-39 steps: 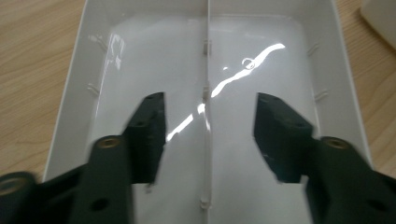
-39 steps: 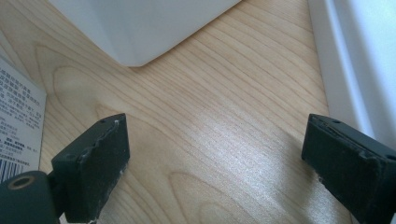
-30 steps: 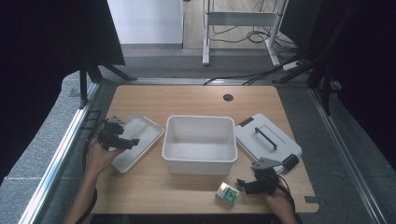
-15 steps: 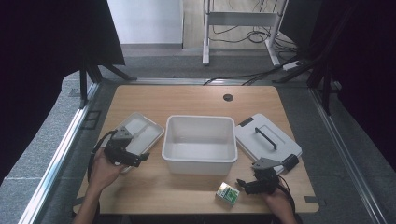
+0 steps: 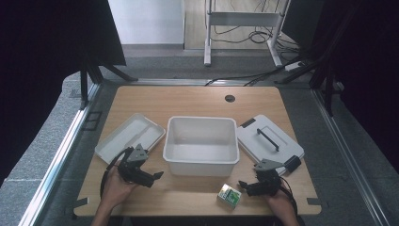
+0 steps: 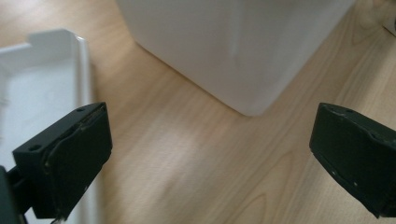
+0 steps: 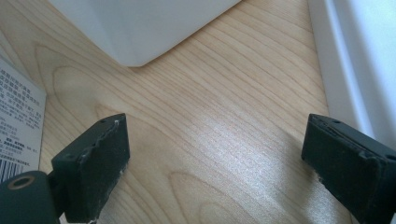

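A white bin (image 5: 201,146) stands in the middle of the wooden table. My left gripper (image 5: 157,176) hovers over bare wood off the bin's front left corner (image 6: 233,46). Its jaws have just been opening; they stand wide apart with nothing between them (image 6: 212,154). My right gripper (image 5: 242,184) rests near the front edge, pointing left at a small green and white box (image 5: 229,195). It is open too, with only wood between its jaws (image 7: 215,168). The box's printed side (image 7: 18,126) lies just outside its left jaw.
A shallow white tray (image 5: 131,136) lies left of the bin, and its rim (image 6: 84,70) runs beside my left jaw. A white lid with a dark handle (image 5: 269,141) lies right of the bin, its edge (image 7: 355,60) beside my right jaw. A cable hole (image 5: 229,98) sits at the back.
My left gripper has come off the white tray, moving toward the front and right to the bare wood by the bin's corner. The right gripper and the box have stayed put.
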{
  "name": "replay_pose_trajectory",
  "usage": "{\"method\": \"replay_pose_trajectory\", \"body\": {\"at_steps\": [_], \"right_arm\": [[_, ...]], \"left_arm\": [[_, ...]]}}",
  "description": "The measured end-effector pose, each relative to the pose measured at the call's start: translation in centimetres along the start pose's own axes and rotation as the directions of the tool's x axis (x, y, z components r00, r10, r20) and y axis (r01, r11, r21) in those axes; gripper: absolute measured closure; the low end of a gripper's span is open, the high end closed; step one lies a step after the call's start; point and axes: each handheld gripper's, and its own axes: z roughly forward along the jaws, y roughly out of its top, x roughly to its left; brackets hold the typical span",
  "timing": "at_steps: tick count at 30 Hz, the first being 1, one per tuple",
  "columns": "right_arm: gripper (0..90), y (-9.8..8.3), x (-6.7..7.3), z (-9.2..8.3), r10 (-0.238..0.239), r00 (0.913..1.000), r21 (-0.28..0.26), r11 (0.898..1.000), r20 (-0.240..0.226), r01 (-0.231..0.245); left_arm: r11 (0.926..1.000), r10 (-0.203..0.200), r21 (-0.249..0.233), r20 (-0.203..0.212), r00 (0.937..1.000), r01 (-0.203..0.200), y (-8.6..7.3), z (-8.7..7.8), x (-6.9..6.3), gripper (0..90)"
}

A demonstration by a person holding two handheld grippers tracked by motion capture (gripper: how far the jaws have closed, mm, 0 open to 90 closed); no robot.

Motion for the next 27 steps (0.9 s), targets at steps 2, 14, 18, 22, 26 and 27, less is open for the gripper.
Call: {"method": "replay_pose_trajectory", "body": {"at_steps": [2, 14, 18, 22, 26, 27], "right_arm": [[7.5, 0.0, 0.0, 0.0, 0.0, 1.0, 0.0, 1.0, 0.0, 0.0], [7.5, 0.0, 0.0, 0.0, 0.0, 1.0, 0.0, 1.0, 0.0, 0.0], [7.5, 0.0, 0.0, 0.0, 0.0, 1.0, 0.0, 1.0, 0.0, 0.0], [7.6, 0.0, 0.0, 0.0, 0.0, 1.0, 0.001, 1.0, -0.001, 0.0], [6.4, 0.0, 0.0, 0.0, 0.006, 1.0, 0.0, 1.0, 0.0, -0.006], [5.1, -0.1, 0.0, -0.1, 0.009, 1.0, 0.002, 1.0, -0.003, -0.009]], "left_arm": [[1.0, -0.003, -0.003, 0.012, 0.9999, 0.003, -0.5, 0.6, -0.6, 0.0], [0.9992, -0.01, 0.04, 0.04, 0.9992, 0.009, -2.2, 3.8, -2.3, 0.0], [0.9964, -0.005, 0.085, 0.052, 0.9986, 0.001, -2.6, 4.7, -2.4, 0.0], [0.9962, -0.008, 0.087, 0.057, 0.9983, 0.003, -2.6, 4.7, -2.4, 0.0], [0.9962, -0.008, 0.087, 0.057, 0.9983, 0.003, -2.6, 4.7, -2.4, 0.0], [0.9962, -0.008, 0.087, 0.057, 0.9983, 0.003, -2.6, 4.7, -2.4, 0.0]]}}
